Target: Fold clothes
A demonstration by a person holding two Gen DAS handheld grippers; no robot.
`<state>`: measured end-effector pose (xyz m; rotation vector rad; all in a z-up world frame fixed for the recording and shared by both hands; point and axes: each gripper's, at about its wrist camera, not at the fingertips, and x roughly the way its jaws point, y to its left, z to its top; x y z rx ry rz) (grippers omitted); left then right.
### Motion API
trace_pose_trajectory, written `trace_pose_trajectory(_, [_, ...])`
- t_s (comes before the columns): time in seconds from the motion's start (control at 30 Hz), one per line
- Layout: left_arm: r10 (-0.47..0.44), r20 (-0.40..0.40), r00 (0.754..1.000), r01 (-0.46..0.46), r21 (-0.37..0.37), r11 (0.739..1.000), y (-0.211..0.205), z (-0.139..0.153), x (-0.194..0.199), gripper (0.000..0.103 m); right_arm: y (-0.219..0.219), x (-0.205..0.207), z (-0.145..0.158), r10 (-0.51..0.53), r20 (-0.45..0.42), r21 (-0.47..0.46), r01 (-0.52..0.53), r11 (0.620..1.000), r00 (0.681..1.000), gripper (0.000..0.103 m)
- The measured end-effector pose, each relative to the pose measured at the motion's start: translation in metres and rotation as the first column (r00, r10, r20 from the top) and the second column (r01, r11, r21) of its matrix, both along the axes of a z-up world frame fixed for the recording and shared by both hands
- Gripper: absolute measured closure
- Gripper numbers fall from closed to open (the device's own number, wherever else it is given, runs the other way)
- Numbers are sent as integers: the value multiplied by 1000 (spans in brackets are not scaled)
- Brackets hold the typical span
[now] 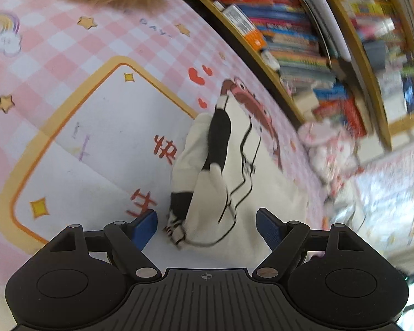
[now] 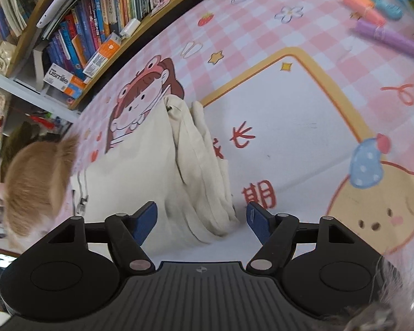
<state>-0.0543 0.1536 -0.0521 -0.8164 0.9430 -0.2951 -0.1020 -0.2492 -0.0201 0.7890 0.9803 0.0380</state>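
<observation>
A cream-white fabric garment with black panels and thin black line print (image 1: 215,176) lies bunched and partly folded on the surface covered by a pink-and-white checked cartoon mat (image 1: 69,63), over the mat's white central panel with its yellow border and red characters. In the left wrist view the left tongs (image 1: 207,224) are released, their blue-padded fingers (image 1: 145,227) spread wide to either side of the garment's near end, where a small striped tag or cuff shows; whether the pads touch the cloth cannot be told. In the right wrist view the same garment (image 2: 162,165) shows its plain cream side, stacked in several soft layers along its right edge, with white drawstrings at the left. The right tongs (image 2: 201,220) are likewise released, one blue pad (image 2: 258,222) just beside the folded edge and the other over the cloth, gripping nothing. A tan furry animal (image 2: 33,182) sits at the left edge of that view, touching the garment's edge. Behind the surface stands a wooden bookshelf packed with colourful books (image 2: 96,27), and several pastel marker pens (image 2: 372,22) lie on the mat at the far right, well apart from the garment.
</observation>
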Motion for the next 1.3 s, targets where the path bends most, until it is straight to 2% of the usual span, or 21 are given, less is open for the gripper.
trace_pose_trajectory(0.13, [30,-11,999,-31,-55,998,0,-4,11,25,-6,16,-7,31,-17,60,-30,998,999,44])
trace_pose_trajectory(0.27, [40,-18,999,-41,-68,997,-3,-5,21,25,-7,30,-9,64,-17,77,-62,995,998,47])
trace_pose_trajectory(0.33, [52,-22,998,-53,-61,997,-5,-4,22,28,-5,34,-10,76,-20,68,-75,995,997,54])
trace_pose_trajectory(0.4, [62,-30,998,-62,-17,998,-11,-1,23,40,0,36,-8,99,-21,28,-98,995,995,66])
trace_pose_trajectory(0.43, [66,-37,997,-66,14,998,-14,1,23,57,3,37,-7,112,-20,3,-112,994,994,69])
trace_pose_trajectory(0.47, [66,-39,997,-64,48,997,-16,3,23,67,6,37,-3,124,-6,-22,-124,992,992,75])
trace_pose_trajectory(0.5, [54,-13,998,-53,88,995,-21,9,21,71,10,36,1,137,8,-50,-136,989,991,81])
trace_pose_trajectory(0.57, [17,51,999,-25,165,986,-33,24,15,78,23,31,16,199,70,-161,-185,969,978,84])
trace_pose_trajectory(0.6, [-8,86,996,-9,203,979,-38,32,12,78,29,28,24,232,99,-216,-206,954,968,85])
trace_pose_trajectory(0.67, [-49,106,993,21,251,968,-47,38,12,78,40,22,37,303,154,-299,-248,922,941,86])
trace_pose_trajectory(0.7, [-68,113,991,35,274,961,-51,41,12,78,43,21,39,322,161,-313,-261,913,933,86])
trace_pose_trajectory(0.77, [-54,90,994,29,261,965,-46,38,14,78,41,23,36,324,140,-306,-270,913,936,86])
trace_pose_trajectory(0.83, [-28,59,998,16,195,981,-34,31,16,76,30,30,26,270,90,-243,-242,939,959,84])
trace_pose_trajectory(0.9, [-17,32,999,12,153,988,-26,24,18,72,17,34,16,212,37,-180,-203,963,976,70])
trace_pose_trajectory(1.0, [-3,-10,1000,4,93,996,-14,15,21,54,3,39,5,156,-16,-109,-157,982,988,59])
trace_pose_trajectory(1.1, [-4,-10,1000,5,89,996,-18,12,25,51,-3,42,-2,144,-36,-63,-146,987,989,54])
trace_pose_trajectory(1.23, [-5,-9,1000,6,88,996,-23,8,30,55,0,48,-6,138,-13,-15,-138,990,990,55])
trace_pose_trajectory(1.3, [-6,-8,1000,7,88,996,-26,7,33,71,4,51,-9,144,-14,0,-144,990,989,76])
